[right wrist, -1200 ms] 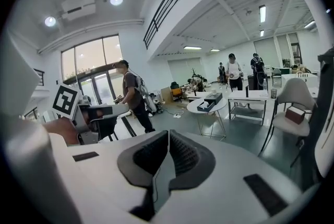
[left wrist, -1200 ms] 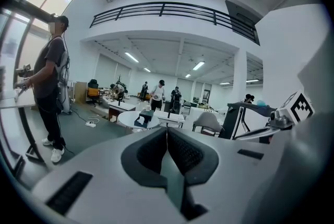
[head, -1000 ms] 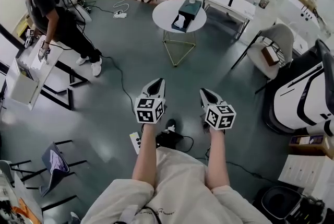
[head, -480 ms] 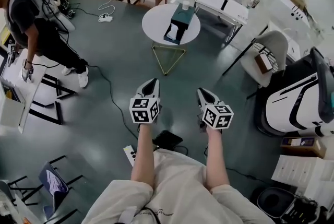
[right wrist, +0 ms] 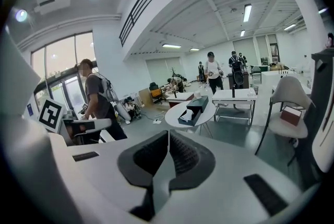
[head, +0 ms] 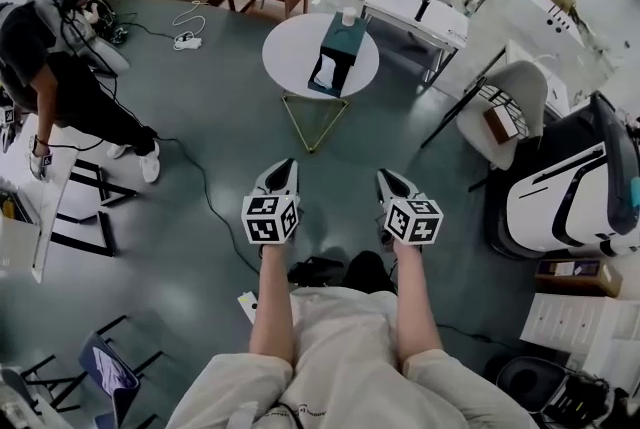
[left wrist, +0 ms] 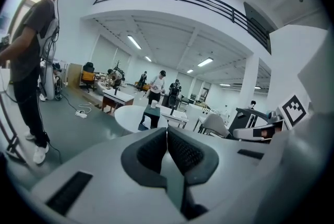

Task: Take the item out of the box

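Far left, a person in dark clothing point(head: 50, 82) stands at the floor's edge. Left gripper point(head: 284, 165): jaws closed together, nothing between them. Ahead, well apart across bare grey floor point(head: 340, 177), a round white table point(head: 285, 55) carries the dark teal rectangular box point(head: 340, 42), with a white item point(head: 323, 70) showing at its near end. Right gripper point(head: 386, 175): jaws likewise closed, empty. A grey chair point(head: 515, 92) bounds the right side.
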Demonstrator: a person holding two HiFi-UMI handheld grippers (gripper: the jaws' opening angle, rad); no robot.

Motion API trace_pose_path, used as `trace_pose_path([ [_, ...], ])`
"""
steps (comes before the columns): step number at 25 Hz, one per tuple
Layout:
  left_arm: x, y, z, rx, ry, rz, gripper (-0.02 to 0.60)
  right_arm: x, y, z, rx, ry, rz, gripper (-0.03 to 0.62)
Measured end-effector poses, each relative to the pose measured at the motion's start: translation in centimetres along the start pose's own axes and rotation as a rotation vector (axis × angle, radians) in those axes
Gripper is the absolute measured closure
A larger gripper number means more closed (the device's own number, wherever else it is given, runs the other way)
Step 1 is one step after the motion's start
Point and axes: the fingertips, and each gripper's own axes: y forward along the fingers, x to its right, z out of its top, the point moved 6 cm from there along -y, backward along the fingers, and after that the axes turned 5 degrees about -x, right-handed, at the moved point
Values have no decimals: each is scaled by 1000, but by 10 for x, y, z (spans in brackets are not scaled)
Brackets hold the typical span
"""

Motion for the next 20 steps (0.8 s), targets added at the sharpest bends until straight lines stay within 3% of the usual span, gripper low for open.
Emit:
trace_pose_path([
  [4, -29, 8, -6, -52, -9, 8, 558, 2, 32, -3, -5, 54, 16, 557],
  [10, -51, 28, 4, -35, -11, 29, 558, 9, 71, 10, 11, 86, 42, 557],
  [20, -60, 84, 68, -10, 62, 31, 558, 33, 129, 76, 44, 110, 90, 557],
])
